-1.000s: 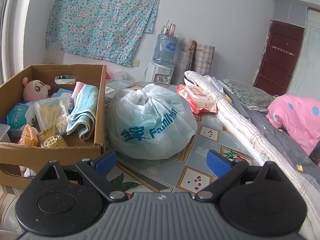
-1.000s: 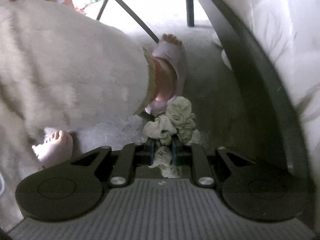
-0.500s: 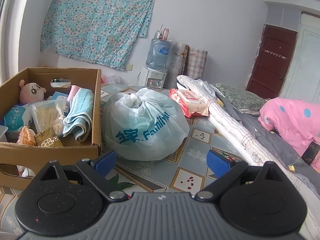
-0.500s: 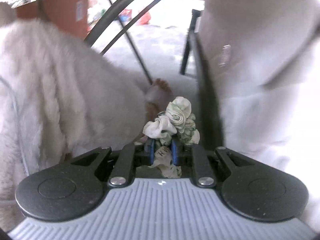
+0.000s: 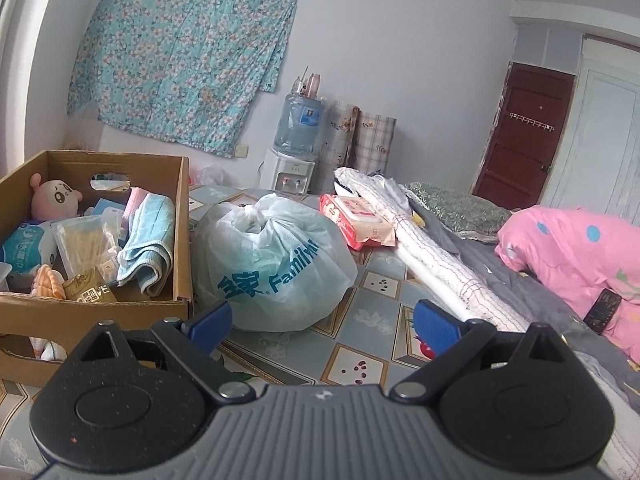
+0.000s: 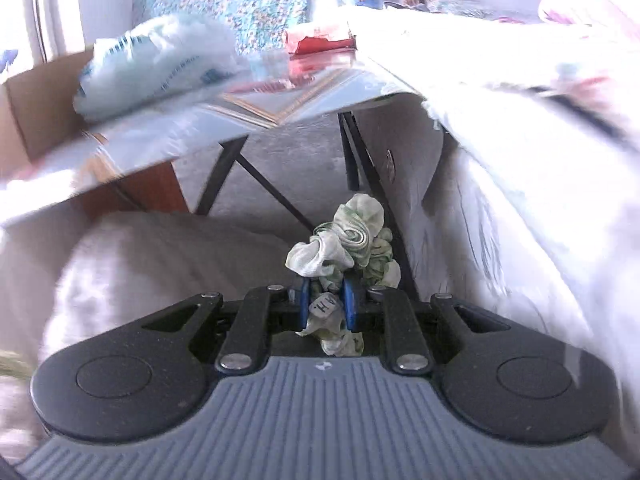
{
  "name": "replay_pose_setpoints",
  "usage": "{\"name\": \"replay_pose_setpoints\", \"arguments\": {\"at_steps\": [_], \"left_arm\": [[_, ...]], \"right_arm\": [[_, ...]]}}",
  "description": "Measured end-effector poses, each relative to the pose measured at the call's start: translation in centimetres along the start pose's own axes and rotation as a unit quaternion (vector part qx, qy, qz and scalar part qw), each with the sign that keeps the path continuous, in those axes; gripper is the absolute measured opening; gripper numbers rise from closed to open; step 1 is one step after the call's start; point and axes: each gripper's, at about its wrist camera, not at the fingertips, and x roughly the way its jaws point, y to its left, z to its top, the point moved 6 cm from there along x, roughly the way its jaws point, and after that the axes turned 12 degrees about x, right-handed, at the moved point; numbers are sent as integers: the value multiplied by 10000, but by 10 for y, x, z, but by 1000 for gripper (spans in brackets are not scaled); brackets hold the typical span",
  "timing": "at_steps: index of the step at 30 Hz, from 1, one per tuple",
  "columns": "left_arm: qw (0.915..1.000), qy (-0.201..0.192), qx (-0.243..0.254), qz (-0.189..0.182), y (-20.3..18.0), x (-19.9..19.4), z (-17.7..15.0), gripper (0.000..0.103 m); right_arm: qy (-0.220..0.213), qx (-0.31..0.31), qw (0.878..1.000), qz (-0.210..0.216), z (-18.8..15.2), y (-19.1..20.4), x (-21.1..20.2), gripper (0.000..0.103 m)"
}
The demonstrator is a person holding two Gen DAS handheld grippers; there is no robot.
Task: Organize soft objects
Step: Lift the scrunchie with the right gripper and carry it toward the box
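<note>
I had the right gripper (image 6: 327,300) jaws clenched on the green-white scrunchie (image 6: 348,244), below the desk (image 6: 168,128) edge. Left gripper (image 5: 322,322) jaws were released, empty, above the desk near the cardboard box (image 5: 182,216).

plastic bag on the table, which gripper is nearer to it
Left. The left gripper hangs open just in front of the plastic bag; the right gripper, shut on a scrunchie, is below the table edge.
</note>
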Motion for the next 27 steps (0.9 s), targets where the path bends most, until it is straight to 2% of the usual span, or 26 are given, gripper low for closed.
{"name": "replay_pose_setpoints", "arguments": {"at_steps": [4,7,10,13,16,19,23,27], "left_arm": [[10000,-37,13,16,0,-5,-2,98],[9999,-99,-20,-46,2,-11,-2,98],[9998,-211,-23,10,9,-24,-1,98],[9990,-392,-36,222,23,-40,3,98],[9965,-571,-162,581,45,-56,5,98],[9923,-662,-376,972,70,-67,1,100],[9856,-649,-672,1412,104,-79,-7,100],[9780,-565,-941,1771,133,-87,-16,100]], "right_arm": [[-85,42,10000,21,-3,13,-40,15],[-351,-4,9993,134,6,33,-80,15],[-718,-8,9966,408,29,50,-110,15],[-1201,-222,9882,925,67,79,-132,16],[-1540,-520,9732,1630,106,121,-138,16],[-1602,-851,9521,2462,138,176,-127,17],[-1313,-1486,9193,3400,166,262,-102,18],[-696,-2096,8968,3835,183,344,-60,18]]}}
